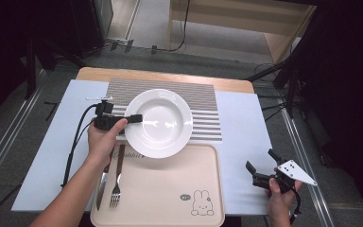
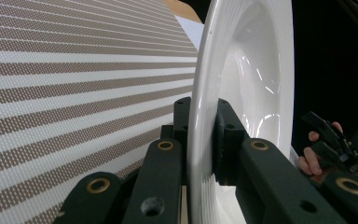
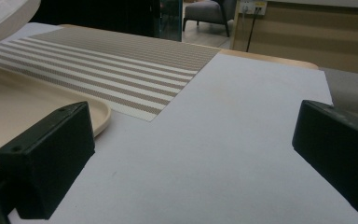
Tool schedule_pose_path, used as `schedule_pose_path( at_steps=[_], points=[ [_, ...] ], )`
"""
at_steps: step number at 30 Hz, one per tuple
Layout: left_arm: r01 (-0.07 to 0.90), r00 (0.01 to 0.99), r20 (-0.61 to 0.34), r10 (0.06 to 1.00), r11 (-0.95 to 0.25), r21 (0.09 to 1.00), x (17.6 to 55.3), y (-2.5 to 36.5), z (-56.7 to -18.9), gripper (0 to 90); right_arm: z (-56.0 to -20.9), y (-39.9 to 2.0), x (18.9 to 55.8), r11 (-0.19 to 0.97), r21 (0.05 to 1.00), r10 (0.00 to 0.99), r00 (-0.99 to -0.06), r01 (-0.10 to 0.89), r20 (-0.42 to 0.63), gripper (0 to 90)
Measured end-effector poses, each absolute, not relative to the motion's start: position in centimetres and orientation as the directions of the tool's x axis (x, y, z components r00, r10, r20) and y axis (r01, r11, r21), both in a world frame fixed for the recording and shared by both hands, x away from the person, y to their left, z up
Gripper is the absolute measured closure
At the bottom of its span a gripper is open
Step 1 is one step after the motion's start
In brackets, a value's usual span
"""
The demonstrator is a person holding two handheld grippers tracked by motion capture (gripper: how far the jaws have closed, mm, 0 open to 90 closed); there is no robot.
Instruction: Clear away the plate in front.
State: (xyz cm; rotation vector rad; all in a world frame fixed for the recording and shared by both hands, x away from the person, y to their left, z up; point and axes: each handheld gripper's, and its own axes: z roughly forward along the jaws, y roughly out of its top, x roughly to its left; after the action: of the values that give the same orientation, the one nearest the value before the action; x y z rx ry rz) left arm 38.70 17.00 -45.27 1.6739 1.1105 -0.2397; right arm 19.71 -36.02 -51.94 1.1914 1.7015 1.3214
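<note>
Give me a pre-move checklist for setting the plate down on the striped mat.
1. Grip: left gripper clamps the rim of the plate, one jaw on each face: ok.
2. Plate position: part over the mat, its near edge over the tray: not ok yet.
3. Mat surface where it shows: bare: ok.
4. Plate height above the mat: cannot tell.
5. Knife and fork lie on the tray's left, beside the left hand; mind them: ok.
6. Right gripper open, off to the right over the white cloth, out of the way: ok.
</note>
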Motion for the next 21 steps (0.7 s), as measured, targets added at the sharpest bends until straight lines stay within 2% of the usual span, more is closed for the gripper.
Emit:
schedule_pose_path(
  at_steps=[21],
  points=[
    [0.776, 0.557, -0.652, 0.515, -0.041, 0.630, 34.3, 17.2, -46.5, 80.6, -51.9, -36.0, 19.7, 0.079, 0.964, 0.933, -0.358, 0.255, 0.019, 0.0]
  ],
)
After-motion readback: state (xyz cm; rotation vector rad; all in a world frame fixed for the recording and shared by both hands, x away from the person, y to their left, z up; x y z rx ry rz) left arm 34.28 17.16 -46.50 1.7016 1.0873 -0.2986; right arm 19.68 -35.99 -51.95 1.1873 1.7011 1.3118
